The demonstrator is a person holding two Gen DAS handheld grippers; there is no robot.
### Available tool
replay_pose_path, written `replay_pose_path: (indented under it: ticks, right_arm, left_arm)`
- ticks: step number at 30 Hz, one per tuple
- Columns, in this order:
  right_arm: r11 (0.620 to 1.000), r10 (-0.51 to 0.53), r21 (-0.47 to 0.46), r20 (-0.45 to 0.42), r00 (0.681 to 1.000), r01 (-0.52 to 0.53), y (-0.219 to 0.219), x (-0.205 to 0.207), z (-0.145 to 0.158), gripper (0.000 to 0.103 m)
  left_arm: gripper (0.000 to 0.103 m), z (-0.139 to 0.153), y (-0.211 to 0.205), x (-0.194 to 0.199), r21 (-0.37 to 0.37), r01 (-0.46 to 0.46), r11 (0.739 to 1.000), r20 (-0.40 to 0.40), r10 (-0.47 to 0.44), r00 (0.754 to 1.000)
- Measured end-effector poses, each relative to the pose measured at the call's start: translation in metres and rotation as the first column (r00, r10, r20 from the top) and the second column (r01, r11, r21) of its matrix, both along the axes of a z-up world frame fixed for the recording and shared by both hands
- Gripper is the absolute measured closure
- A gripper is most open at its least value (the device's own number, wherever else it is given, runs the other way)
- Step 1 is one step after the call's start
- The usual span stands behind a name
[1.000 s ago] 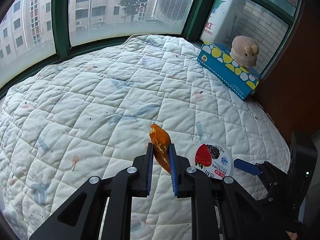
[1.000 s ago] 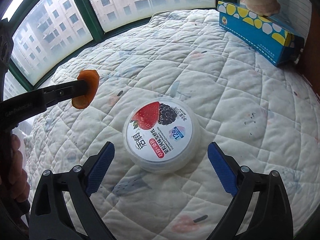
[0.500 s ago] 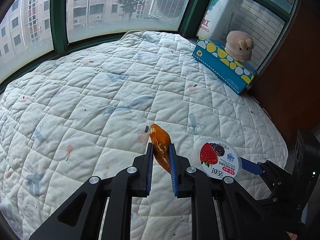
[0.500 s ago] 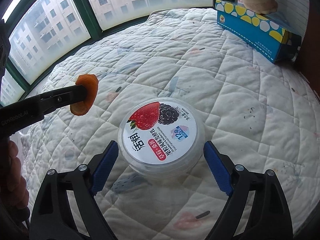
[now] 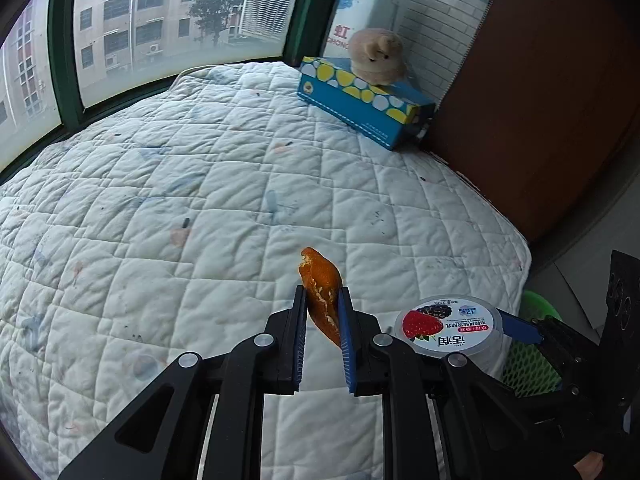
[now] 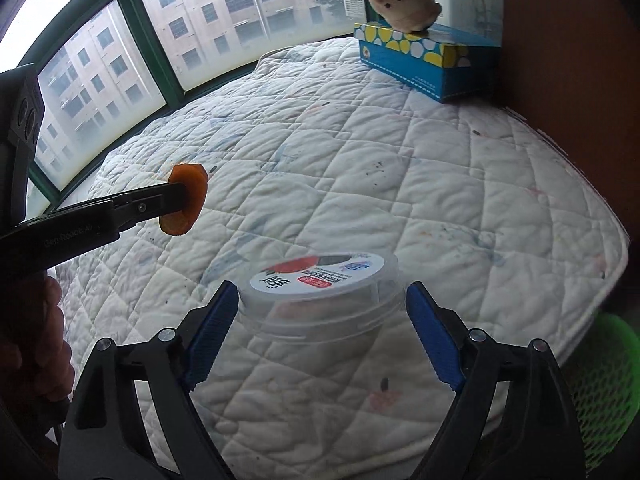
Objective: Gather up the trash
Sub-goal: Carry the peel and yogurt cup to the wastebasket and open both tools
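Above the bed [image 5: 224, 184], left claw [image 5: 322, 316] clamps peel [image 5: 323, 292]; right claw [image 6: 322, 312] has just closed on tub [image 6: 320, 300]. Both lifted; green bin [image 6: 612, 364] drop outstanding.

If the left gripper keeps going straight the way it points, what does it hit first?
Probably the white quilt on the bed. The left gripper, shut on the orange peel, points down at bare quilt; nothing else shows in that line, though depth is uncertain.

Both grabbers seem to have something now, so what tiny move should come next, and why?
Probably carry both toward the green mesh bin past the mattress edge. The left gripper pinches an orange peel, the right gripper has just closed on the yogurt tub, lifted off the quilt.
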State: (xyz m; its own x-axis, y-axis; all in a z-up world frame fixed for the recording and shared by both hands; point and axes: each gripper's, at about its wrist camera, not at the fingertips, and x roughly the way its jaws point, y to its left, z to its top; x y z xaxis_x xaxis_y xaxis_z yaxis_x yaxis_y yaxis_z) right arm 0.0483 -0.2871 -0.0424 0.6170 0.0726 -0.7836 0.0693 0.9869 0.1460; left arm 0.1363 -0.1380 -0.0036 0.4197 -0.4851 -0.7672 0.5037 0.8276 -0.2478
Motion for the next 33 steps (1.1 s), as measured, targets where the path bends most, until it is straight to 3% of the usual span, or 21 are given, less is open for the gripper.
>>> replay_pose_path:
  ticks: [9,22,27,29,33]
  right_arm:
    - [0.995,-0.099,0.009,0.027,0.995,0.099,-0.035,-0.062,0.006,0.02]
    - [0.984,-0.18,0.032,0.077,0.981,0.178,-0.069,-0.109,0.017,0.022]
    - [0.971,-0.238,0.031,0.073,0.968,0.236,-0.092,-0.139,0.017,0.029]
    - [0.964,-0.267,0.027,0.07,0.961,0.266,-0.103,-0.154,0.016,0.051]
    - [0.939,-0.342,0.035,0.047,0.938,0.341,-0.13,-0.184,0.011,0.052]
  left_arm:
    - [0.088,0.001,-0.049,-0.044,-0.017,0.108,0.994,-0.001,-0.108,0.994]
    - [0.088,0.007,-0.092,-0.073,-0.006,0.208,0.978,0.012,-0.208,0.978]
    - [0.088,0.005,-0.118,-0.092,-0.01,0.27,0.963,0.003,-0.27,0.963]
    - [0.088,0.004,-0.13,-0.103,-0.012,0.299,0.954,0.001,-0.299,0.954]
    - [0.088,0.003,-0.153,-0.122,-0.017,0.355,0.935,-0.004,-0.355,0.935]
